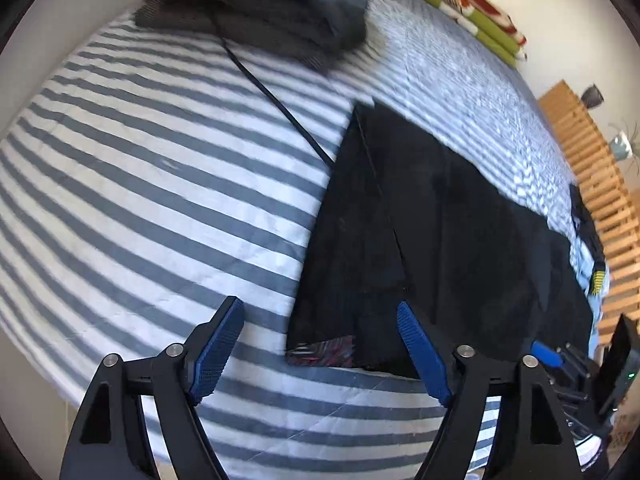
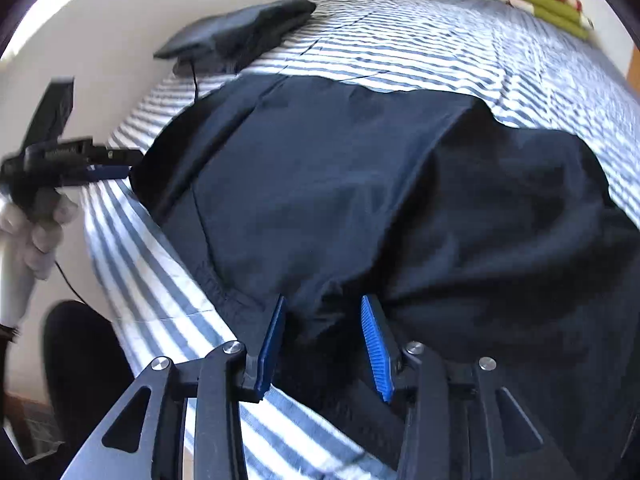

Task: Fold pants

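Pants lie flat on striped bed, long axis running L-R. R gripper nearest: jaws parted, straddling bunched fabric, not pinching yet. L gripper released, empty, over the leg end.

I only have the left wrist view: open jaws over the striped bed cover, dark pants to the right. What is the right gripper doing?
Observer: In the right wrist view, the right gripper sits low on the pants, jaws partly apart, with dark fabric bunched between them.
Operator: Is it pinching that fabric?
Observer: I cannot tell; the ribbed face of one pad shows bare.
Operator: What holds the left gripper?
Observer: A hand with a white sleeve holds the left gripper, its tips at the pants' left edge.
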`<control>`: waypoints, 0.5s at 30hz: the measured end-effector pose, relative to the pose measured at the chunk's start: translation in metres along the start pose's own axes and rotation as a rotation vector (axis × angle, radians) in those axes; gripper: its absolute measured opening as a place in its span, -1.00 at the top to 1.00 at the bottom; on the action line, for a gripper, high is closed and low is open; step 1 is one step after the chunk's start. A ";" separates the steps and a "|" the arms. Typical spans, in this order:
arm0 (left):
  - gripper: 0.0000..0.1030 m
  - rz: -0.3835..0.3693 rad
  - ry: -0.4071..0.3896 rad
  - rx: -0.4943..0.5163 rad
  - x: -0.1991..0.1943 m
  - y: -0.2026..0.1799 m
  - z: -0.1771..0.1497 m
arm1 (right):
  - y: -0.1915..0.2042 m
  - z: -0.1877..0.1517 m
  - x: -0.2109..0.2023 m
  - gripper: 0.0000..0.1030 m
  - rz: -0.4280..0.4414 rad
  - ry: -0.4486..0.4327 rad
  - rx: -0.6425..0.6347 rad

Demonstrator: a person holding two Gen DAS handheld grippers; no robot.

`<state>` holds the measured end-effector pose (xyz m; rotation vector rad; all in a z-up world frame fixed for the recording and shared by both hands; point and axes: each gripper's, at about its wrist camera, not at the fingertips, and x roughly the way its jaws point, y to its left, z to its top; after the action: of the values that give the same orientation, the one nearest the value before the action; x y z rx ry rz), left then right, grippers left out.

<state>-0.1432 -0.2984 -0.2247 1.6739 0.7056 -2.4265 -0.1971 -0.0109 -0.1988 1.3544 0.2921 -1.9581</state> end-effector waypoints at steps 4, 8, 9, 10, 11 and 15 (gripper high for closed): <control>-0.12 -0.043 -0.033 0.040 -0.006 -0.023 -0.004 | -0.014 0.002 -0.017 0.30 0.001 -0.011 0.035; -0.34 -0.104 -0.060 -0.013 -0.022 -0.018 -0.002 | -0.026 0.001 -0.030 0.30 -0.007 -0.025 0.053; -0.38 -0.122 -0.081 -0.011 -0.026 -0.017 -0.001 | -0.028 0.000 -0.031 0.30 -0.013 -0.029 0.057; -0.42 -0.124 -0.090 -0.006 -0.027 -0.016 0.000 | -0.027 0.000 -0.032 0.30 -0.010 -0.027 0.060; -0.47 -0.118 -0.079 -0.009 -0.023 -0.015 0.004 | -0.028 0.000 -0.031 0.30 -0.007 -0.021 0.061; -0.47 -0.003 -0.008 0.000 0.001 -0.010 0.008 | -0.022 -0.001 -0.027 0.30 -0.013 -0.016 0.049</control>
<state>-0.1543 -0.2925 -0.2201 1.6635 0.7074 -2.4332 -0.2060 0.0169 -0.1802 1.3704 0.2477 -1.9976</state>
